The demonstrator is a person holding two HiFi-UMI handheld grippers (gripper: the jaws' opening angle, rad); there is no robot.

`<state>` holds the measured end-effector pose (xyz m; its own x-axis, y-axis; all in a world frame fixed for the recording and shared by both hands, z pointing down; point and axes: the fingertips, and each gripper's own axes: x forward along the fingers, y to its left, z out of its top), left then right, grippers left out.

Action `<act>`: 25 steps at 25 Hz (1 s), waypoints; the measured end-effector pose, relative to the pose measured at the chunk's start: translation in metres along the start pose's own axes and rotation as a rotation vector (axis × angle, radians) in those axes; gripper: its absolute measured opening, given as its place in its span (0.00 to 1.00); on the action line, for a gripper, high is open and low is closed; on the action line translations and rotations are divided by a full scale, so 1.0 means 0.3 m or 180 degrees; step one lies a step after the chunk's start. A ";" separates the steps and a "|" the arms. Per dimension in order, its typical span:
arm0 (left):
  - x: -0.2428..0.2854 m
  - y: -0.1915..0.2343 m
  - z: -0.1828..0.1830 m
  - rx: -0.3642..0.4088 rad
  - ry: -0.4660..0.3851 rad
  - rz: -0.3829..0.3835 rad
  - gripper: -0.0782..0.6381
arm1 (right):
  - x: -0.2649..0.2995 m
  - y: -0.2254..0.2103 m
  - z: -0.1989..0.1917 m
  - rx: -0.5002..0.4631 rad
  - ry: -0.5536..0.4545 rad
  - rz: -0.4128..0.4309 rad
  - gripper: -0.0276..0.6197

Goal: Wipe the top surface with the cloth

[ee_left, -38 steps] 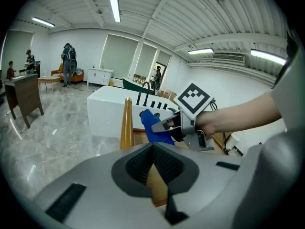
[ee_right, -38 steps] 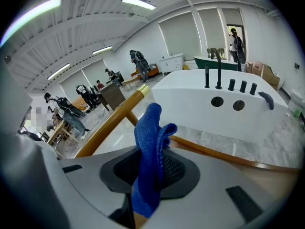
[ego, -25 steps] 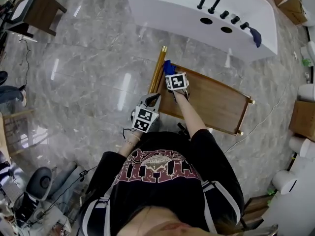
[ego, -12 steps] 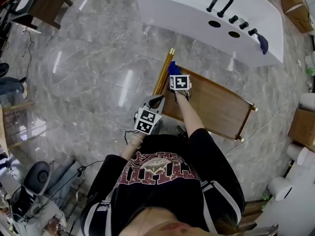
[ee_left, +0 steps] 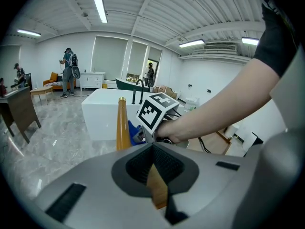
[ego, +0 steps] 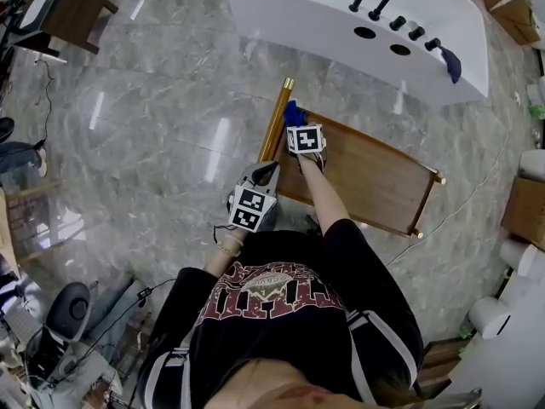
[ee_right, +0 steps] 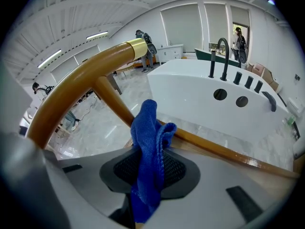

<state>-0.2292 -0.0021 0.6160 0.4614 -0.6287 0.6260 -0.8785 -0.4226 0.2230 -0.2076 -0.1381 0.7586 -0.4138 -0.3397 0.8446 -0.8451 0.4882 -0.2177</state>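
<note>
Close to the person's body, the left gripper [ego: 266, 175] was clamped shut on the near edge of the wooden top [ego: 375, 177], steadying it, I'd say. Just beyond it, the right gripper [ego: 296, 126] had its jaws pinched tight on the blue cloth [ee_right: 148, 142], which sat at the top's left corner, beside the gold rail [ego: 274, 119]. A white bathtub [ego: 341, 24] stood farther off. Wiping seemed to be under way at that corner. The next stroke would need the cloth pressed flat and drawn rightward across the bare wood.
</note>
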 end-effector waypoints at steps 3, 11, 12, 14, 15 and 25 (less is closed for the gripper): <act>-0.001 0.007 -0.003 -0.0081 0.0057 0.0006 0.18 | -0.001 0.000 -0.004 -0.0002 -0.0010 0.0010 0.20; 0.015 0.031 -0.002 -0.0394 0.0193 0.0072 0.18 | -0.001 -0.001 -0.002 -0.0020 -0.0021 0.0029 0.20; 0.018 0.029 -0.005 -0.0382 0.0227 0.0075 0.18 | -0.001 0.000 -0.003 -0.0020 -0.0013 0.0031 0.20; 0.028 0.025 -0.011 -0.0372 0.0328 0.0064 0.18 | 0.001 0.002 -0.004 -0.0014 0.0000 0.0039 0.20; 0.035 0.023 -0.014 -0.0386 0.0385 0.0057 0.18 | 0.001 0.001 -0.003 -0.0008 0.0002 0.0046 0.20; 0.061 0.005 -0.025 -0.0244 0.0593 0.0148 0.18 | -0.019 -0.013 0.003 -0.0051 -0.0014 0.0117 0.20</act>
<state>-0.2230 -0.0094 0.6335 0.3953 -0.5118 0.7628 -0.9085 -0.3405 0.2424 -0.2022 -0.1389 0.7540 -0.4460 -0.3249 0.8340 -0.8238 0.5133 -0.2406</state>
